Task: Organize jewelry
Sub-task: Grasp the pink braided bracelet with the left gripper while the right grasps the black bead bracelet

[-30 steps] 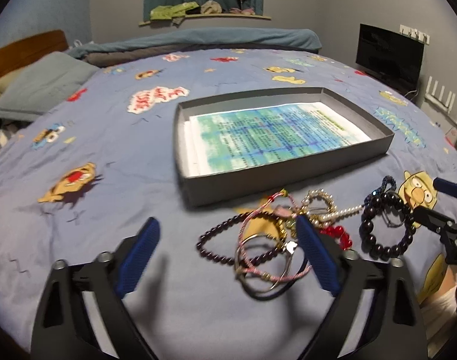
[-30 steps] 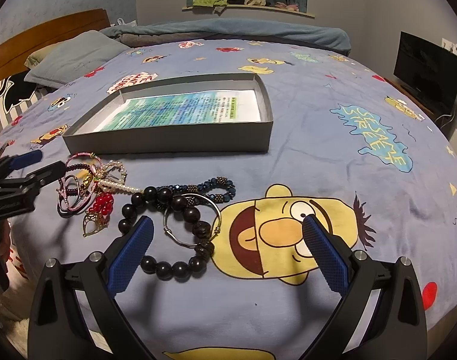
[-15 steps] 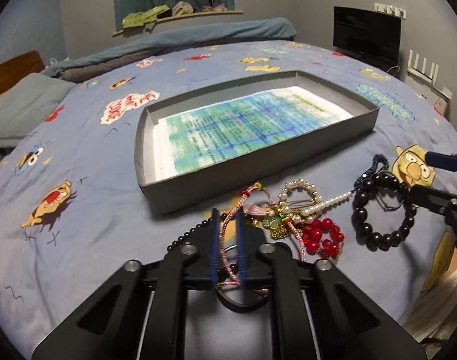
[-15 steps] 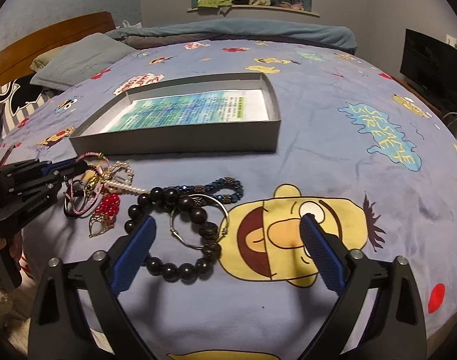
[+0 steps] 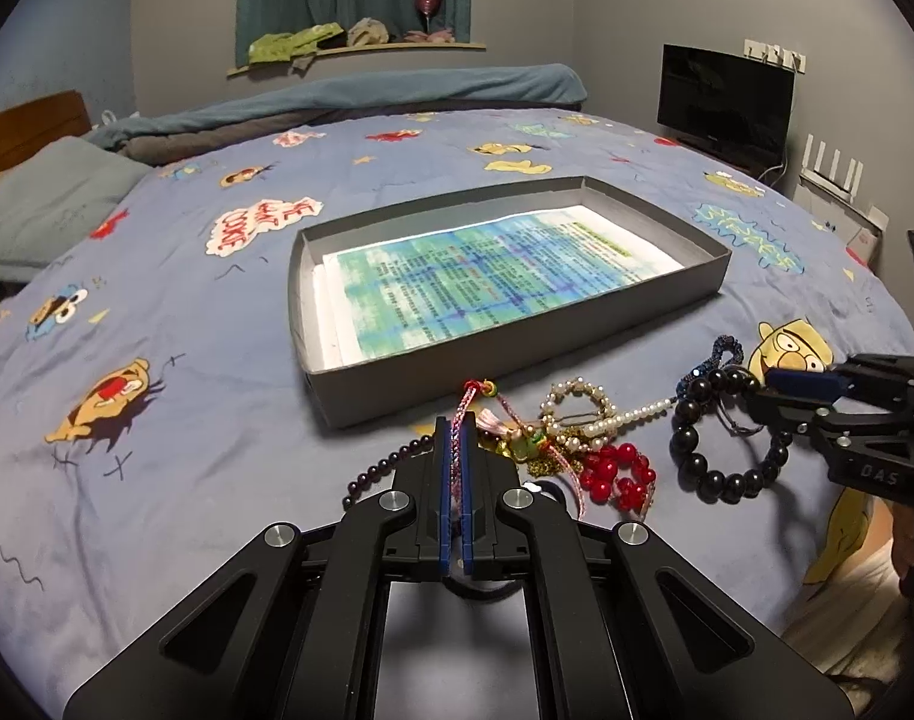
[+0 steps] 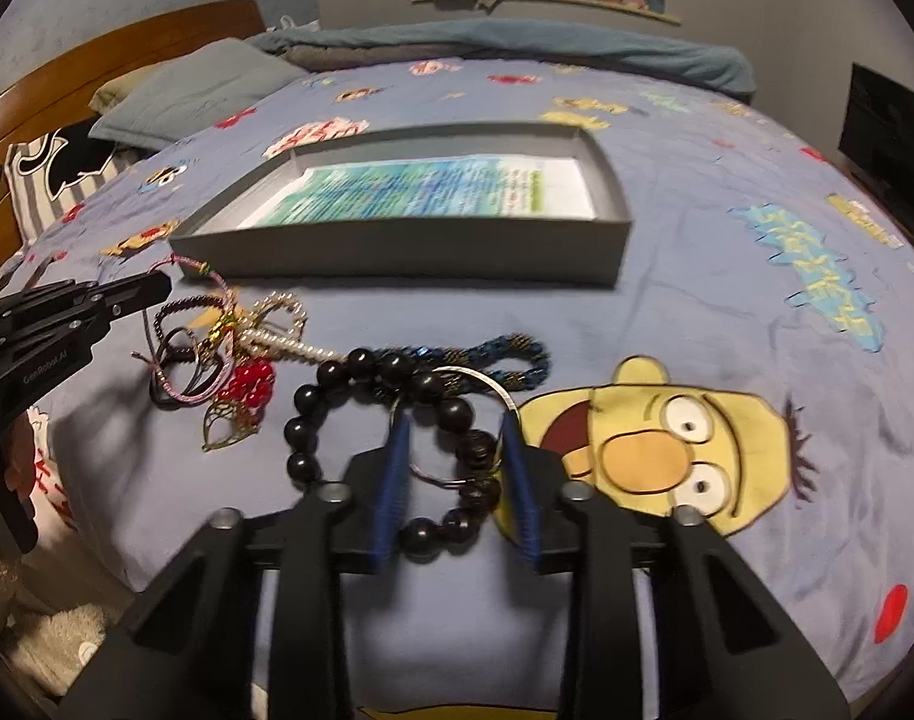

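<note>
Box [image 5: 517, 354] holds no jewelry yet: my left gripper [image 5: 457, 438] pinches the pink cord bracelet [image 5: 455, 450], right gripper [image 6: 457, 450] closing around the black bead bracelet [image 6: 390, 438], pile still on bed.

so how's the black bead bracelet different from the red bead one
The black bead bracelet has large dark round beads in a wide open loop; the red bead bracelet has small glossy beads bunched together. The black one lies between the closing right gripper jaws; the red sits in the tangle. Both lie on the bedspread.
</note>
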A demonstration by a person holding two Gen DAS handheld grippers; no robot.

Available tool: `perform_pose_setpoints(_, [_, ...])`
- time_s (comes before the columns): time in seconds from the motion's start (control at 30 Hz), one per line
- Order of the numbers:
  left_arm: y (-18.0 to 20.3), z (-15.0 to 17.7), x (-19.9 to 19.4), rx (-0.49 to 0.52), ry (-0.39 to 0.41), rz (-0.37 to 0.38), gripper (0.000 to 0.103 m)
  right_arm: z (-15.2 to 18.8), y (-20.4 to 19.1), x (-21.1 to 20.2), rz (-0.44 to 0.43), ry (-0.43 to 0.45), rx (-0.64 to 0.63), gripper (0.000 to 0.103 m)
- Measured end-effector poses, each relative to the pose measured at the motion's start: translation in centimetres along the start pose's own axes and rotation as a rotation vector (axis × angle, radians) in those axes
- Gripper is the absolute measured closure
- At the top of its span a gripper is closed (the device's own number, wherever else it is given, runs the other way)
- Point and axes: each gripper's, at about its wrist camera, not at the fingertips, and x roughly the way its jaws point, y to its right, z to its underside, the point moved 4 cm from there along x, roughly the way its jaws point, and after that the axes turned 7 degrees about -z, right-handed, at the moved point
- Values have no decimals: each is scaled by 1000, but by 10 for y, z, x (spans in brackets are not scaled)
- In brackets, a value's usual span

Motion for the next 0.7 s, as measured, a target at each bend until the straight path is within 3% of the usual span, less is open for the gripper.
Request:
perform_pose_setpoints(0.3, [0, -1, -5, 6, 9, 8, 100, -1, -2, 14, 17, -44, -48, 76])
perform_pose_setpoints(0.4, [-1, -2, -9, 5, 15, 12, 100, -2, -3, 15, 14, -51, -69, 82])
perform_pose_setpoints(0.7, [-1, -15, -34, 23, 65, 35, 100, -22, -13, -16, -60, 17, -89, 89])
